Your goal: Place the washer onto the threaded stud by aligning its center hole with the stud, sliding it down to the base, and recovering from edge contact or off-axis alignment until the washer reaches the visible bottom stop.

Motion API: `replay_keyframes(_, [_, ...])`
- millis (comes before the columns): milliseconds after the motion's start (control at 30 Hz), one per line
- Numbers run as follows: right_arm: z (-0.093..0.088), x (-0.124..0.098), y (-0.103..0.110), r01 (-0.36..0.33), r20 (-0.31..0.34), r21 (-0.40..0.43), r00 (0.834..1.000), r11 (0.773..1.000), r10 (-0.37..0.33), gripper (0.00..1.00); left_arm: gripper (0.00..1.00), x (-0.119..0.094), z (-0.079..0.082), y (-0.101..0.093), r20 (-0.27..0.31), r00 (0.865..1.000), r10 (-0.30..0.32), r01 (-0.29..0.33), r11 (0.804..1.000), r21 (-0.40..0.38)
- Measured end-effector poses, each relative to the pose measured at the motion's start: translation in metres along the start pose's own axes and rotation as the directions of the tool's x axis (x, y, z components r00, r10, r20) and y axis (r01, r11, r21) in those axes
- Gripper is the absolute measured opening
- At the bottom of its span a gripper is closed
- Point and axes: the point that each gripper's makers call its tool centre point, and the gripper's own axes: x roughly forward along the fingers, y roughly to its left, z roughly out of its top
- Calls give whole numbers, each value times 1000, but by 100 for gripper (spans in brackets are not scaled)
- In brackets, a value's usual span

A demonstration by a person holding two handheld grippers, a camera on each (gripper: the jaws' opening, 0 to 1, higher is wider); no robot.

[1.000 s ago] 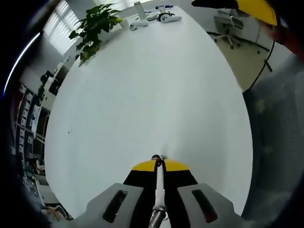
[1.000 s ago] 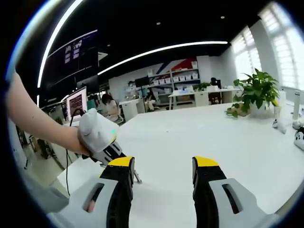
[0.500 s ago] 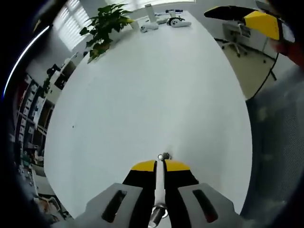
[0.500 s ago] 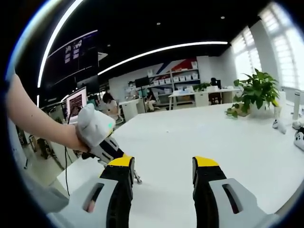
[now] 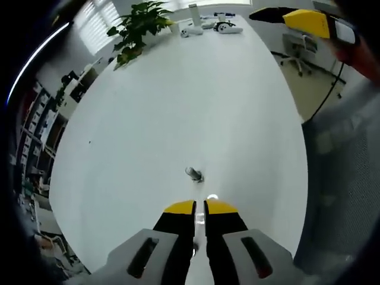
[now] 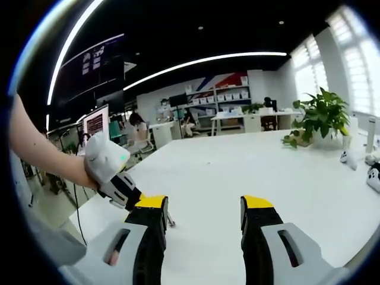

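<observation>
I'm watching from the side, starting at the left gripper view. The plant point(image 5: 139, 24) sits at eleven o'clock on the far edge of the white bench point(image 5: 178, 107). Near the view's centre, toward six o'clock, a small grey metal piece point(image 5: 193, 173) lies alone on the bench. I take it for the washer, though it is too small to be sure. Just beyond it toward six, the left gripper point(image 5: 200, 208) has its jaws clenched almost together on a thin shaft. The bright metal tip point(image 5: 211, 198) poking out past the yellow pads looks like the stud. That tip is near the grey piece but apart from it, a little toward four o'clock.

In the right gripper view, the person's forearm point(image 6: 41, 148) comes in at nine o'clock, carrying the left gripper. The right gripper point(image 6: 203, 205) stands at six o'clock with its jaws released and wide, nothing between them.

As I judge it, the step in hand is getting the washer up and over the stud. To do it well:
- Hold the stud steady, tip pointing up.
- Bring the free jaws down on the piece's rim, not over its hole.
- Centre the hole over the tip before lowering, and ease back and re-square it if an edge catches.
</observation>
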Motion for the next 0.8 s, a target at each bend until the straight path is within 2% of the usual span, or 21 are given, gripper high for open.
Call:
replay_keyframes(200, [0, 0, -1, 3, -1, -4, 1000, 1000, -3, 52, 3, 3, -13, -11, 3, 1000, -28, 28, 998, -55])
replay_keyframes(300, [0, 0, -1, 3, -3, -4, 1000, 1000, -3, 52, 3, 7, -20, -18, -10, 999, -50, 50, 997, -57])
replay_keyframes(567, [-1, 1, 1, -1, -5, -8, 1000, 1000, 1, 52, 3, 15, -20, -33, -17, 996, -91, 90, 994, -67])
replay_keyframes(800, [-2, 1, 0, -2, -10, -6, 1000, 1000, 2, 52, 3, 28, -32, -47, -81, 987, -137, 134, 990, -40])
